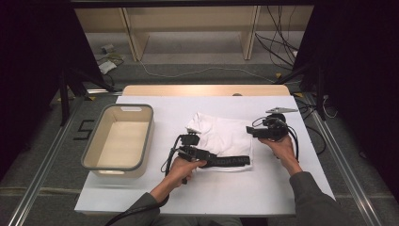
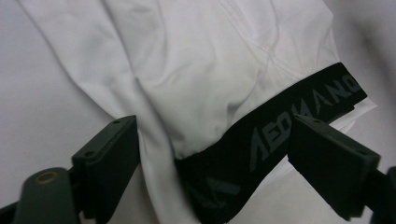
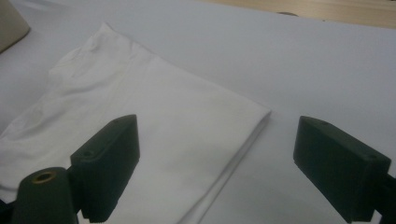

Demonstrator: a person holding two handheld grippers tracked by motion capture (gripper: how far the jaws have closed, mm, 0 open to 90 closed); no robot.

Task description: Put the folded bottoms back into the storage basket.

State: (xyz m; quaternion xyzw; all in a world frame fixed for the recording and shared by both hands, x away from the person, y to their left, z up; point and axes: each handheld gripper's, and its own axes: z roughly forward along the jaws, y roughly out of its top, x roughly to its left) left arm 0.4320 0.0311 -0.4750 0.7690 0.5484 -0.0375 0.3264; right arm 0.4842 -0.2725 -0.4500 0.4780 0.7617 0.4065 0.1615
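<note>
White folded garment (image 1: 221, 136) with a black waistband (image 1: 229, 161) lies near the middle of the white table (image 1: 282, 188), and the waistband runs along its edge at 6 o'clock. A beige bin (image 1: 118, 141) with a grey rim stands well apart from it at 9 o'clock on the table. The left gripper (image 1: 200, 154) is at the 7 o'clock corner of the garment, at the left end of the waistband. In the left gripper view its jaws stand wide apart, one on each side of the cloth (image 2: 196, 74), and the black band (image 2: 280, 130) with grey letters passes between them; I cannot tell if a jaw touches the fabric. The right gripper (image 1: 254, 132) is just beside the 3 o'clock edge of the garment, held in the person's right hand (image 1: 282, 148). In the right gripper view its jaws are also apart and hold nothing: the folded corner of the garment (image 3: 187, 140) lies between them, lower in the picture, and bare table (image 3: 303, 79) is behind it. The cloth shows some wrinkles toward its 10 o'clock corner.
</note>
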